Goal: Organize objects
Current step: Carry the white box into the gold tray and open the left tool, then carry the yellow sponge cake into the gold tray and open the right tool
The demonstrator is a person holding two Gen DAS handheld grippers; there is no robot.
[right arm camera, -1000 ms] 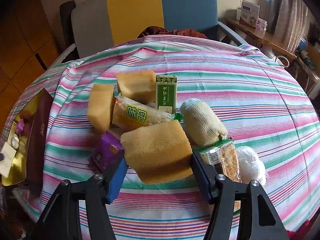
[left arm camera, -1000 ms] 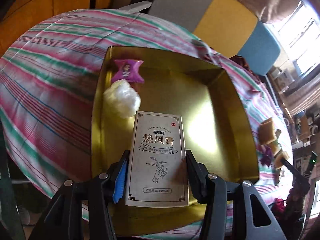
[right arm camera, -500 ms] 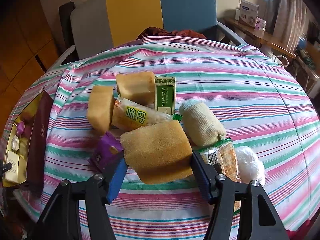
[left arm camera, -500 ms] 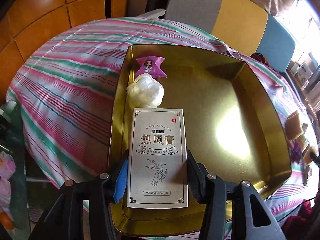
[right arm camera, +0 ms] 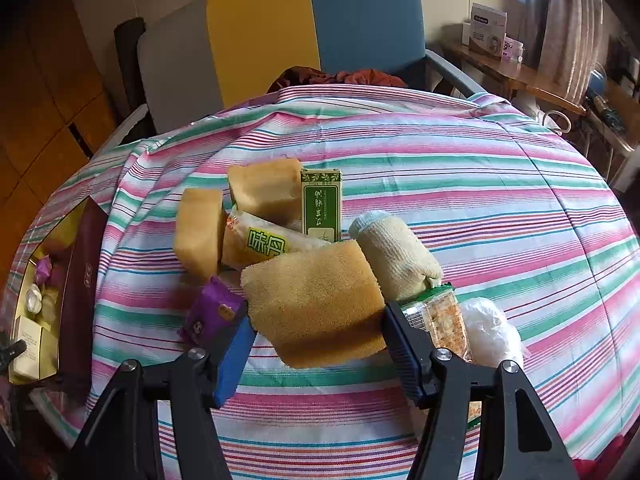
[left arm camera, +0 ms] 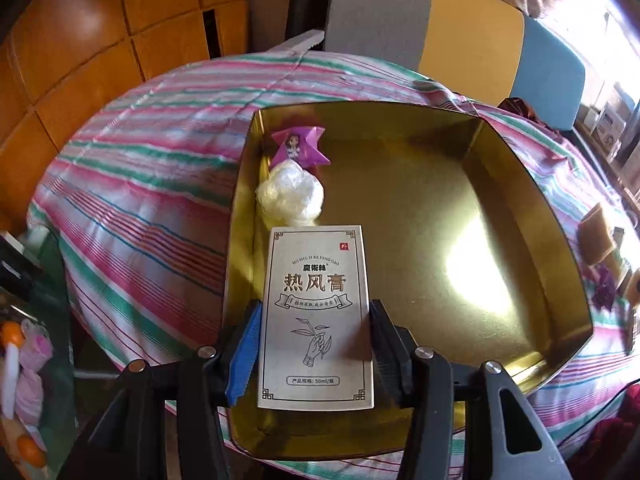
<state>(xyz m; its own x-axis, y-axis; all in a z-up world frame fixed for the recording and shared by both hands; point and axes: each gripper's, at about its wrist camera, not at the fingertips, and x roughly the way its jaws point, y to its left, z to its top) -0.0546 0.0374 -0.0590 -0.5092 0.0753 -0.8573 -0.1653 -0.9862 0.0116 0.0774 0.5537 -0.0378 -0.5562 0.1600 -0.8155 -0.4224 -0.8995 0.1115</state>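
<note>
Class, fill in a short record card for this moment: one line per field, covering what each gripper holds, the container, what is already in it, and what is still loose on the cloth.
left gripper: shut on the white carton, over the tin
right gripper: shut on the tan sponge
container: gold tin on the striped tablecloth
in tin: purple candy, white wad, along the left wall
loose on cloth: green box, rolled bandage, yellow snack packet, purple sachet
</note>
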